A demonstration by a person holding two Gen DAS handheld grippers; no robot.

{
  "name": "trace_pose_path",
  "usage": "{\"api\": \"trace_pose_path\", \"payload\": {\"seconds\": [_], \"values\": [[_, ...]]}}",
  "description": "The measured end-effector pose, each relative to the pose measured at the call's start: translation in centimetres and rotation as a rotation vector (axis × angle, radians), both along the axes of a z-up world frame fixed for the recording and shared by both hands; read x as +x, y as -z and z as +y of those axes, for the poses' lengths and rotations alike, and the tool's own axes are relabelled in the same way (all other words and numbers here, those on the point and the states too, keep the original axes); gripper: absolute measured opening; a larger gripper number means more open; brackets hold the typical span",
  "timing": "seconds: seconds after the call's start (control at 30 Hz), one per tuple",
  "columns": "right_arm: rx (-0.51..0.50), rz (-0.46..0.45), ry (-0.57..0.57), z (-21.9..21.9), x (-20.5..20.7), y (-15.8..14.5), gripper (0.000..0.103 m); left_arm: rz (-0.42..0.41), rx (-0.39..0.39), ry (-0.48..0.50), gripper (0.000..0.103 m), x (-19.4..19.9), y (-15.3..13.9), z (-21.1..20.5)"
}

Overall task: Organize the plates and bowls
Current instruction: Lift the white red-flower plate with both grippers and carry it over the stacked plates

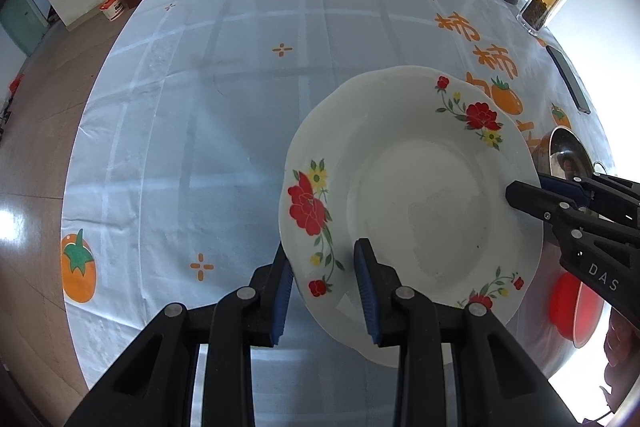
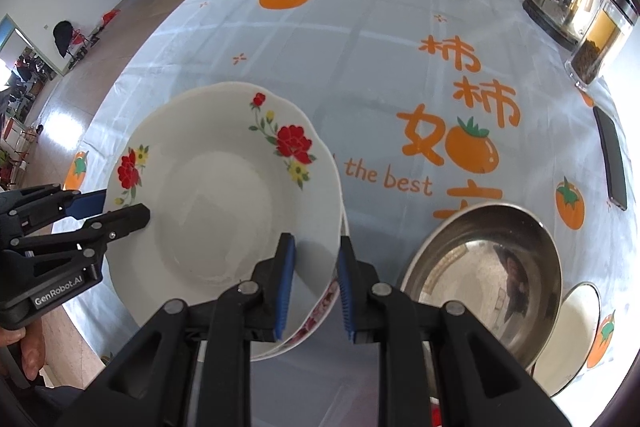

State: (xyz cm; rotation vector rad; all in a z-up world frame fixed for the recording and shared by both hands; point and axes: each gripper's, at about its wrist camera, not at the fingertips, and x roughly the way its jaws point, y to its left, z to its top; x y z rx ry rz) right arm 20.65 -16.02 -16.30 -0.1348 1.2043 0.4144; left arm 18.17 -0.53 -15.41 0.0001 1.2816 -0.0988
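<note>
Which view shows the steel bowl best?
The right wrist view: the steel bowl sits almost whole beside the right gripper, its shiny inside and rim clear. The left wrist view catches only a sliver of it at the right edge, behind the flowered plate and partly hidden by the right gripper.

Second dish (image 2: 320,311) under the flowered plate (image 2: 224,195) mostly hidden, only a patterned rim strip shows. Red bowl (image 1: 576,311) half covered by the right gripper (image 1: 520,195). White dish (image 2: 576,339) behind the steel bowl (image 2: 488,279) cut by the lens edge. Jar (image 2: 600,39) contents blurry, possibly tea.
</note>
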Motion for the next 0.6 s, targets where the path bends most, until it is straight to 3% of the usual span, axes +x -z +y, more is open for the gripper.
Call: {"api": "trace_pose_path", "payload": {"seconds": [0.6], "values": [[-0.004,0.013,0.006,-0.54,-0.17,0.76,0.022,0.008,0.006,0.008,0.033,0.01,0.30,-0.56]]}}
